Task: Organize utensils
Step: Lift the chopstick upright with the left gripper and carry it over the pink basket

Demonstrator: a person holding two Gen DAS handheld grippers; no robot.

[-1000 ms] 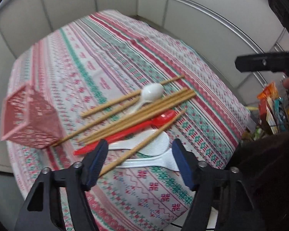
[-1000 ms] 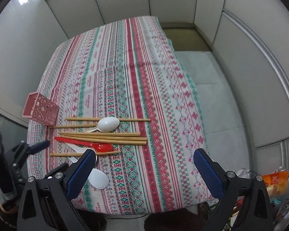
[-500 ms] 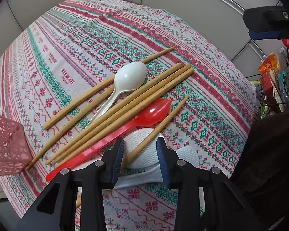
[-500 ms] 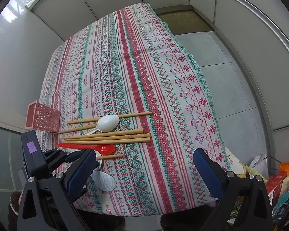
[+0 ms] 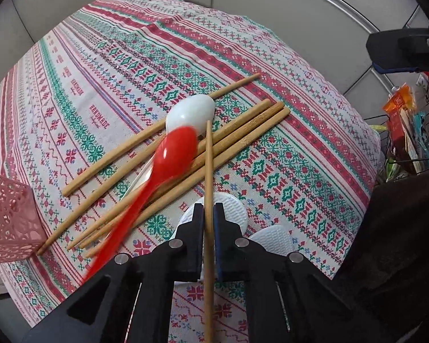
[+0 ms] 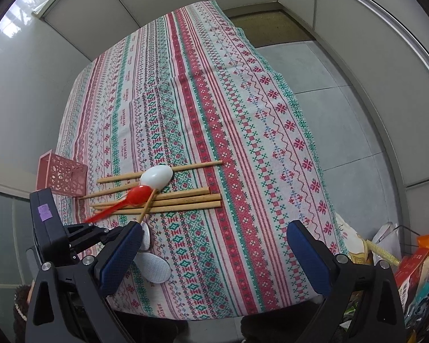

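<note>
left gripper clamps a chopstick near the table's front edge

my left gripper (image 5: 208,217) has just finished closing and now pinches a single chopstick (image 5: 208,171) between its pads, the stick running straight up the frame and its far tip lying across the others. my right gripper (image 6: 214,245) hangs released, jaws wide with nothing between them, over the near right part of the table (image 6: 243,91). the utensils crowd the near left corner, close to the front edge, where the striped cloth (image 6: 203,305) drops off; the whole far half of the cloth lies bare and open. to the right the cloth falls to grey floor (image 6: 329,85), with pale wall panels close behind and to the left. a pink lattice basket (image 6: 62,175) stands at the left edge, just beside the pile. the remaining chopsticks (image 5: 243,140) lie roughly parallel, plain light wood. a red spoon (image 5: 168,163), blurred, slants over them with its bowl against a white spoon (image 5: 190,113). two more white spoons (image 6: 154,267) with textured backs lie nearest the front edge, one partly under my left gripper.
</note>
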